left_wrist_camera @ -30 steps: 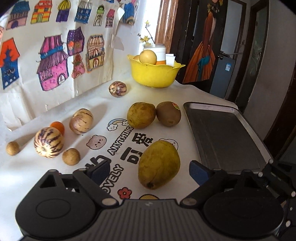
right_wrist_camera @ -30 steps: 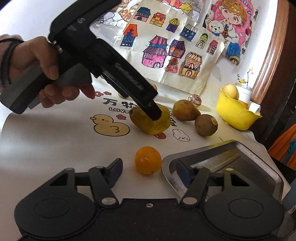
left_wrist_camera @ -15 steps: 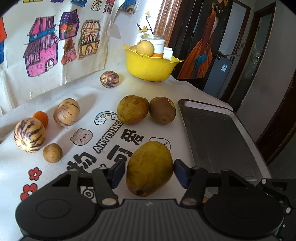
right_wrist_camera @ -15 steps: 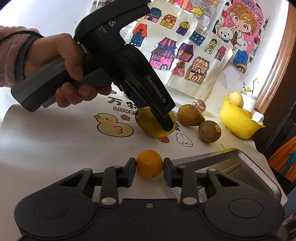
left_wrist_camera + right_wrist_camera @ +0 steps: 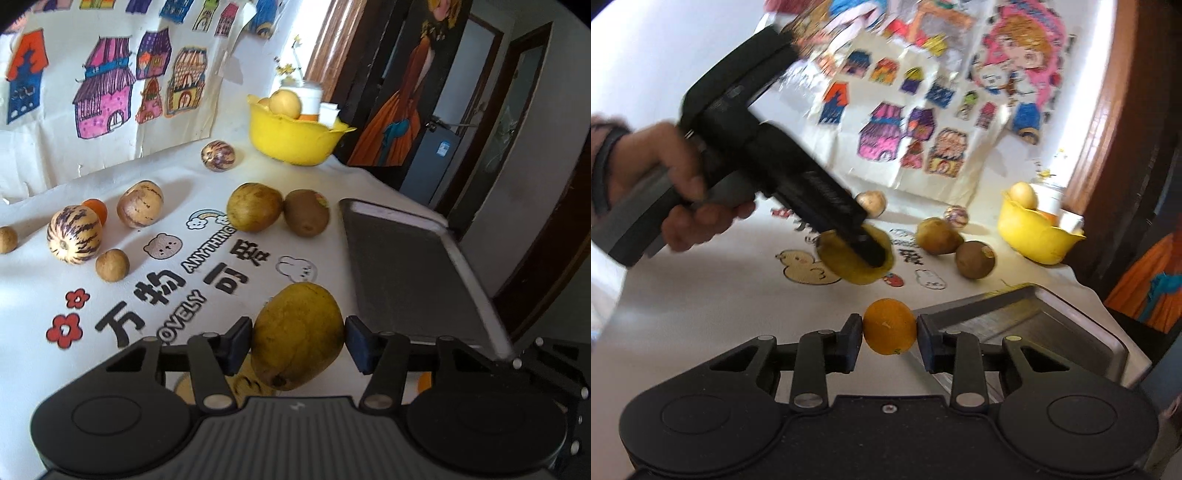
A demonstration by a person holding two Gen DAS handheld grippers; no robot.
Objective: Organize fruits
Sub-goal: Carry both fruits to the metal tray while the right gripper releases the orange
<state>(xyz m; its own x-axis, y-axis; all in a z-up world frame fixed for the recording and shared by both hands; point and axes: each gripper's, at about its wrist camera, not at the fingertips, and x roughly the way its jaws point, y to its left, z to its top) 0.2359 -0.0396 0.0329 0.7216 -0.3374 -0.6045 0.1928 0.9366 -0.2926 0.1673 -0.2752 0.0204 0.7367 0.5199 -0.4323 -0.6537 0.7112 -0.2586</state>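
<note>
Both grabbers closed up since a second ago: left gripper now clamps the mango, right gripper clenched on the orange, both just off the cloth, metal tray just right.

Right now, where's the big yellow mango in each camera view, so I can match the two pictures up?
Left wrist view: the mango sits low in the centre, clamped in the left gripper.
Right wrist view: the mango lies left of centre, mid-height, partly covered by the left gripper reaching in from the upper left.
Shared landmark: the yellow bowl, upper centre in the left view, at the right edge in the right view.
</note>
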